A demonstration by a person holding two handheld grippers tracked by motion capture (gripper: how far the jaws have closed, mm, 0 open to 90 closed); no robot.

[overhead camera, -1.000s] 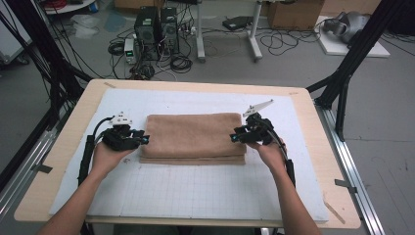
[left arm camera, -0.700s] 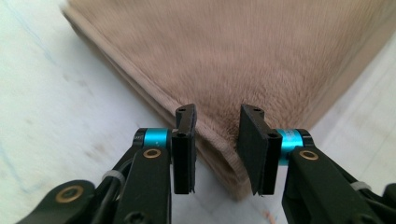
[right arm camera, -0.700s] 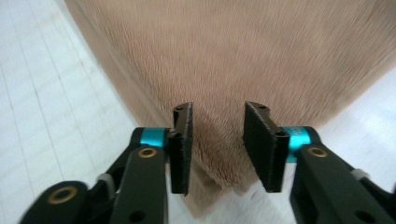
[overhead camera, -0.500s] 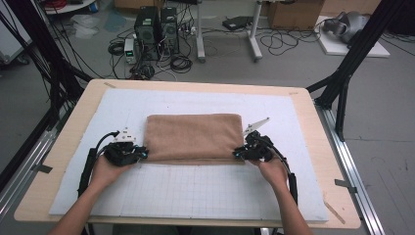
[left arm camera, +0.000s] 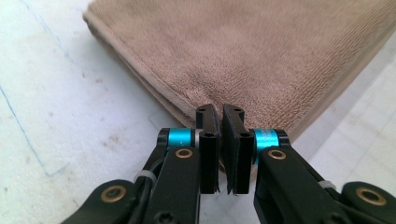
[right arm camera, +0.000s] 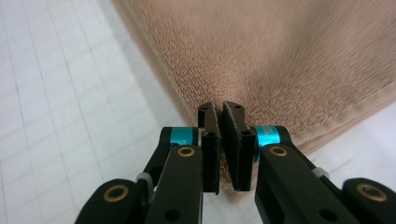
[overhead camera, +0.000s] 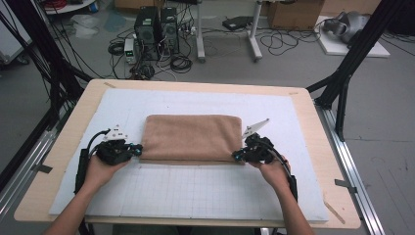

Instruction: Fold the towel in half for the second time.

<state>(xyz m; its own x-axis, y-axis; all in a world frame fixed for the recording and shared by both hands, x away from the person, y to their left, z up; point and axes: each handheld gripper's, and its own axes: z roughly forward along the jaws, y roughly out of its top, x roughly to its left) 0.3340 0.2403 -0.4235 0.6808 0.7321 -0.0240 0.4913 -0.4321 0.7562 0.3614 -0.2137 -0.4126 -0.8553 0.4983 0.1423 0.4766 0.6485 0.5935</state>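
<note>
grey floor [overhead camera: 293, 63] w/ cables & pc towers [overhead camera: 156, 24] beyond wooden table [overhead camera: 313, 132]. white grid mat [overhead camera: 195, 191] on top, folded tan towel [overhead camera: 192, 137] mid-mat. left gripper [overhead camera: 138, 150] clamped on towel's near-left corner, right gripper [overhead camera: 236, 155] clamped on near-right corner.

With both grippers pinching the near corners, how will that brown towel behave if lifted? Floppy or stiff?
Probably floppy: the brown towel is soft pile cloth, folded in layers, so the middle would likely sag between the left gripper and right gripper. Likely light and not slippery, given the nap. The lower layers might drop open if the jaws hold only the top fold.
</note>
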